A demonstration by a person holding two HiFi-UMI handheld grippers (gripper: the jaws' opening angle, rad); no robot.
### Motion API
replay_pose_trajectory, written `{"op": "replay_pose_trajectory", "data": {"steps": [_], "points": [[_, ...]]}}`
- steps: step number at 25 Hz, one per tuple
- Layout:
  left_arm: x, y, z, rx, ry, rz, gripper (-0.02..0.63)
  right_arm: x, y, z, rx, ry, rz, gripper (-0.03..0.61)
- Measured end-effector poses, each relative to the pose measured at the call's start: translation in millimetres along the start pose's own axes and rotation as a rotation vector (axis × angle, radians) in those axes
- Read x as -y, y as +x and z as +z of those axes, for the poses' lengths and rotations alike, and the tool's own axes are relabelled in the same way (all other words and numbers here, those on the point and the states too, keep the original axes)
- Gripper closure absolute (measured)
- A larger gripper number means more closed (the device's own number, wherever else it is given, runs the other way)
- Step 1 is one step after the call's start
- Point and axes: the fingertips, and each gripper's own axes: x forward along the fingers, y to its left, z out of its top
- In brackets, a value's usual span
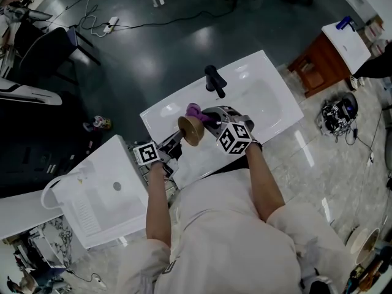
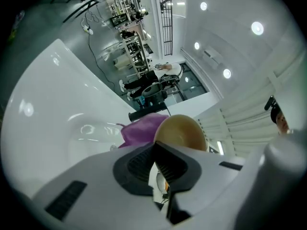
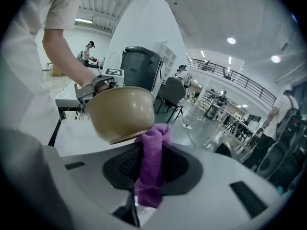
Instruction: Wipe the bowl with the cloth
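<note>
A tan bowl (image 1: 190, 129) is held up over the white sink basin (image 1: 269, 97), tipped on its side. My left gripper (image 1: 174, 147) is shut on the bowl's rim (image 2: 169, 137), and the bowl (image 2: 181, 132) rises just past its jaws. My right gripper (image 1: 211, 120) is shut on a purple cloth (image 3: 151, 169), which hangs between its jaws. The cloth (image 1: 194, 110) presses against the bowl (image 3: 122, 112) at its underside. The purple cloth (image 2: 142, 129) also shows beside the bowl in the left gripper view.
A black faucet (image 1: 215, 81) stands at the sink's far edge. A second white basin (image 1: 101, 195) sits at the lower left. Cables and a power strip (image 1: 111, 24) lie on the dark floor beyond. A wooden cabinet (image 1: 318, 63) stands to the right.
</note>
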Motion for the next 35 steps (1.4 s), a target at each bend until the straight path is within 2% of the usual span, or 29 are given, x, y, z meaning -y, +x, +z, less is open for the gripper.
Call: {"op": "replay_pose_trajectory", "data": {"steps": [2, 4, 6, 11, 14, 18, 22, 24, 25, 27, 32, 35], "points": [[-11.3, -5.8, 6.3, 0.009, 0.065, 0.076, 0.603, 7.4, -4.0, -0.9, 0.007, 0.029, -0.024, 0.489], [-33.1, -16.5, 16.0, -0.001, 0.201, 0.230, 0.603, 15.1, -10.3, 1.1, 0.032, 0.071, -0.042, 0.489], [-49.3, -23.5, 21.4, -0.013, 0.288, 0.365, 0.603, 25.0, -18.6, 6.4, 0.071, 0.121, -0.057, 0.489], [-68.9, -26.6, 30.8, -0.017, 0.418, 0.590, 0.603, 56.2, -39.4, 27.7, 0.229, 0.318, -0.098, 0.489], [-74.4, -22.8, 33.8, -0.009, 0.457, 0.667, 0.603, 66.7, -47.4, 46.6, 0.329, 0.404, -0.101, 0.489], [-80.2, -10.2, 32.0, 0.001, 0.457, 0.713, 0.603, 77.1, -57.1, 63.4, 0.465, 0.510, -0.116, 0.489], [-74.8, 5.7, 19.0, -0.007, 0.428, 0.701, 0.603, 85.1, -59.3, 72.2, 0.535, 0.535, -0.247, 0.489], [-70.7, 12.8, 13.7, 0.004, 0.408, 0.689, 0.603, 77.3, -49.7, 72.5, 0.498, 0.493, -0.265, 0.489], [-68.3, 15.4, 13.9, 0.012, 0.403, 0.683, 0.603, 68.7, -40.1, 70.4, 0.443, 0.444, -0.250, 0.489], [-61.7, 16.9, 19.6, 0.039, 0.398, 0.673, 0.603, 46.2, -17.1, 59.1, 0.297, 0.342, -0.199, 0.489], [-42.6, 9.2, 46.7, 0.154, 0.427, 0.680, 0.603, -1.3, 24.2, 10.0, -0.066, 0.190, -0.084, 0.489], [-28.8, 9.0, 58.9, 0.193, 0.480, 0.681, 0.601, -22.5, 38.1, -6.5, -0.205, 0.143, 0.001, 0.489]]}}
